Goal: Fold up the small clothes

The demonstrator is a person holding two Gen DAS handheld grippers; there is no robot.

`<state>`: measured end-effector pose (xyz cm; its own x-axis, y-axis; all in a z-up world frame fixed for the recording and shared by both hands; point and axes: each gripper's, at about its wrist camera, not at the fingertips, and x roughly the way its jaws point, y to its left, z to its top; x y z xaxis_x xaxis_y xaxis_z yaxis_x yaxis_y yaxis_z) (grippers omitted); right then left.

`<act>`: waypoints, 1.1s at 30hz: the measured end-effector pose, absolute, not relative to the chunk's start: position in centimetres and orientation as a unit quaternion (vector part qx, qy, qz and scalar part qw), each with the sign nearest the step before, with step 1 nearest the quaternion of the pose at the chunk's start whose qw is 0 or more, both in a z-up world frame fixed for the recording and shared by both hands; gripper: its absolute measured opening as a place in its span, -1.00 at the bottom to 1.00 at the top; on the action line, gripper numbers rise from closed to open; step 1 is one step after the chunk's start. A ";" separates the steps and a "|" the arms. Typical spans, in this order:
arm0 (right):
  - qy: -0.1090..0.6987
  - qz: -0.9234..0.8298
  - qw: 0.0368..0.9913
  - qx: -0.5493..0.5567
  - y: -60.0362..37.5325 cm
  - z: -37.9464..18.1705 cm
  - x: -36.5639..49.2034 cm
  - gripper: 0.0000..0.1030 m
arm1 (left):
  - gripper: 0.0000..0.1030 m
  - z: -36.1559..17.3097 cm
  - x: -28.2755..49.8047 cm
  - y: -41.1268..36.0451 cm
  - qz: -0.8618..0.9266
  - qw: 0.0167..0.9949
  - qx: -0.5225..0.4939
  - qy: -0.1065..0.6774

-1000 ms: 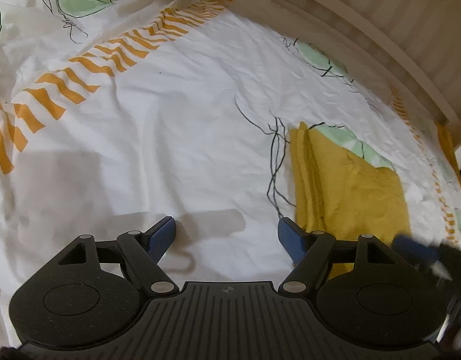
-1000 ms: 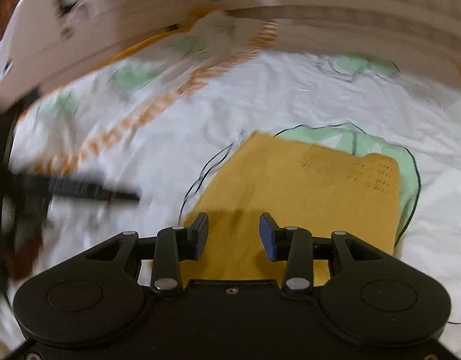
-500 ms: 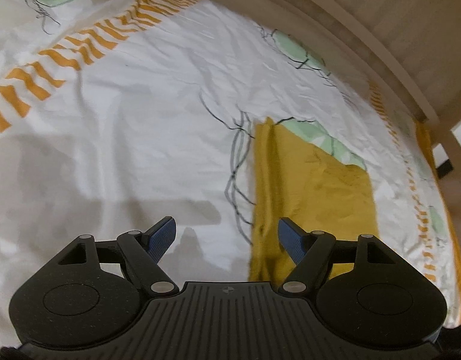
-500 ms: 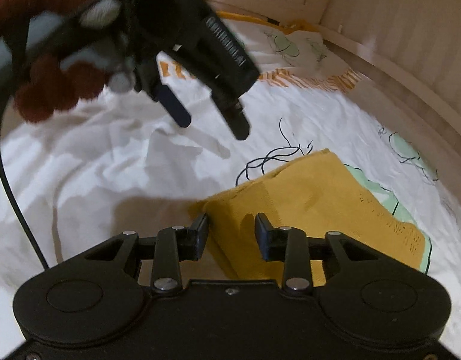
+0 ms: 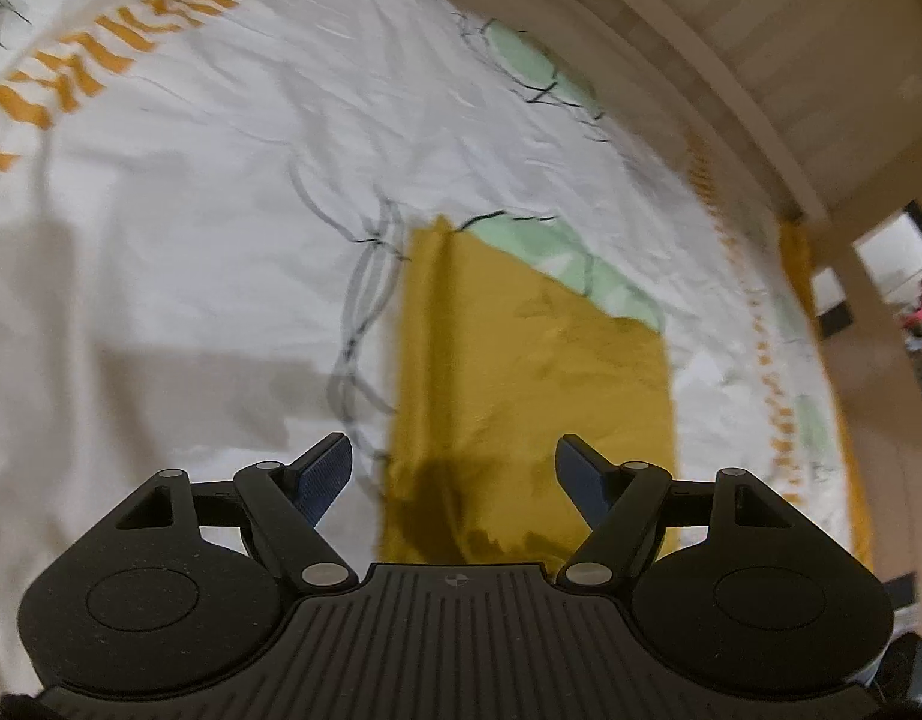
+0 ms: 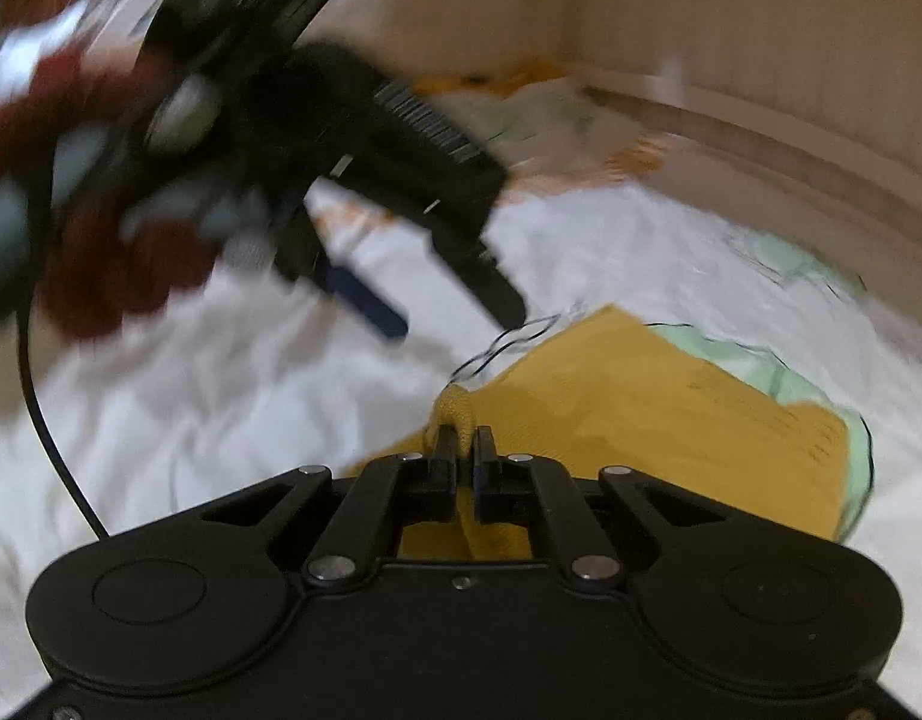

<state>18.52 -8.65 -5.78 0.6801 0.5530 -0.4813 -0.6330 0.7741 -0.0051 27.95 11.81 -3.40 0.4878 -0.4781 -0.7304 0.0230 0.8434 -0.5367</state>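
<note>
Mustard-yellow cloth lies folded flat on the white bedsheet. The right tool has just closed, pinching the cloth's near corner, likely to lift it for another fold. The left tool hangs released above the cloth's near edge.

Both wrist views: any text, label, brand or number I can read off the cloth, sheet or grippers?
None readable.
Yellow cloth: no tag or print in view.
Bedsheet: leaf and stripe pattern only, no words.
Left gripper: ribbed markings on its body, blurred; cannot tell if text.
</note>
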 end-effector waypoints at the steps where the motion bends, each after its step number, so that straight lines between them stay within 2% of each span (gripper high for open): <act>1: 0.233 0.321 0.916 -0.063 -9.3 -5.5 18.4 -0.81 | 0.42 -3.5 28.3 11.6 -0.153 0.826 -0.243 0.486; 6: 0.230 0.313 0.921 -0.020 -10.7 -5.0 18.4 -0.81 | 0.42 -4.5 30.2 10.0 -0.176 0.800 -0.261 0.510; 15: 0.230 0.318 0.920 -0.009 -11.1 -5.2 17.8 -0.81 | 0.42 -6.0 32.3 7.9 -0.190 0.777 -0.272 0.535; 16: 0.230 0.318 0.920 -0.008 -11.1 -5.2 18.0 -0.81 | 0.37 -6.1 32.6 7.6 -0.190 0.778 -0.269 0.535; 17: 0.230 0.318 0.920 -0.009 -11.1 -5.2 17.9 -0.82 | 0.24 -6.2 32.8 7.4 -0.187 0.781 -0.266 0.533; 19: 0.229 0.317 0.920 -0.011 -11.1 -5.2 17.9 -0.81 | -0.38 -6.4 33.3 7.1 -0.171 0.789 -0.256 0.532; 21: 0.231 0.318 0.920 -0.014 -11.0 -5.3 17.9 -0.82 | -0.75 -6.4 33.4 7.0 -0.161 0.803 -0.244 0.520; 26: 0.224 0.320 0.921 -0.015 -10.3 -5.1 18.0 -0.82 | -0.76 -4.4 31.9 7.3 -0.170 0.843 -0.200 0.470; 30: 0.236 0.330 0.914 -0.024 -8.6 -6.0 18.6 -0.82 | -0.75 -5.1 31.9 8.3 -0.151 0.844 -0.193 0.476; 33: 0.284 0.336 0.897 -0.034 -7.4 -7.7 19.6 -0.68 | -0.66 -6.9 32.1 8.5 -0.140 0.838 -0.187 0.493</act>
<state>19.64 -7.41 -7.74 0.6126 0.5841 -0.5325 -0.6231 0.7714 0.1292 32.11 8.46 -6.86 0.4750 -0.4197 -0.7735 0.0507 0.8905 -0.4521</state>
